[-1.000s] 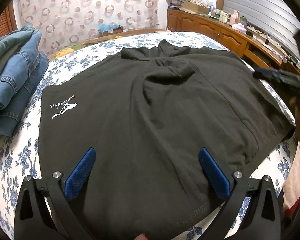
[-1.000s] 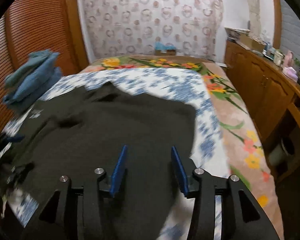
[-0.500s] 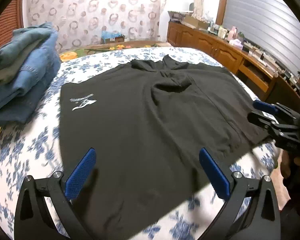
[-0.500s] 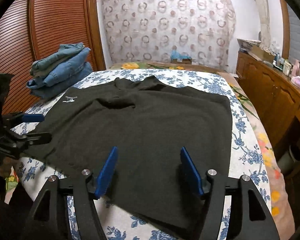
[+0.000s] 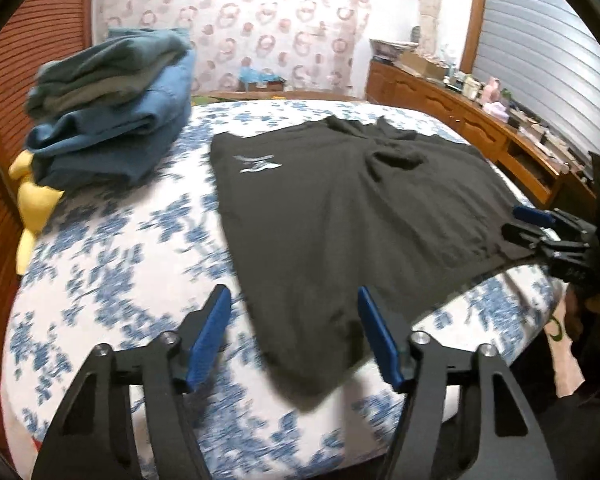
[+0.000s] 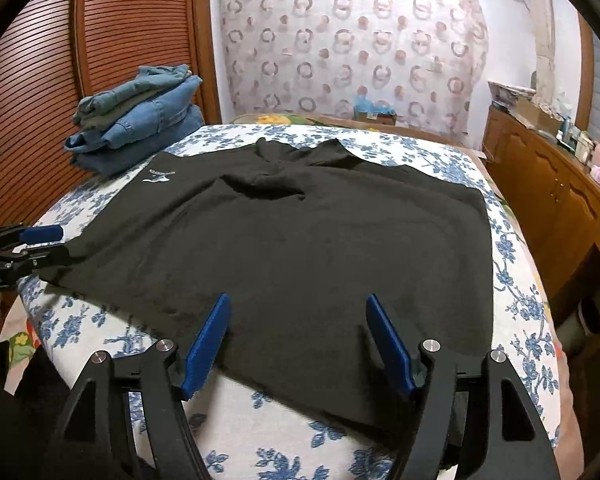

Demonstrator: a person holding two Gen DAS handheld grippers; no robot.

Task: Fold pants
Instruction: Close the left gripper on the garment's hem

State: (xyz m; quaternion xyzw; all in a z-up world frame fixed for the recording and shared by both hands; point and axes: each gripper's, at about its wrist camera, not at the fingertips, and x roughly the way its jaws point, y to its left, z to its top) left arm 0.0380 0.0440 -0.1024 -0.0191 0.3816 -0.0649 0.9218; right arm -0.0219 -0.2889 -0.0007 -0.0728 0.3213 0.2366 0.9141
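Zero folds so far: black pants (image 6: 284, 248) lie flat on bed (image 6: 516, 304); left hand-held gripper (image 5: 294, 330) closing, right hand-held gripper (image 6: 298, 338) opening, both part-open and empty.

The dark charcoal fabric pants (image 6: 300, 248) carry a small white logo (image 6: 158, 176) near 1 corner; the white bedsheet (image 5: 112, 264) under them has a blue floral print; the folded blue denim stack (image 6: 140, 128) lies before a reddish-brown slatted wooden door (image 6: 32, 72); the pale curtain (image 6: 348, 44) shows pink-brown rings; both grippers have blue pads (image 6: 206, 340) on black frames
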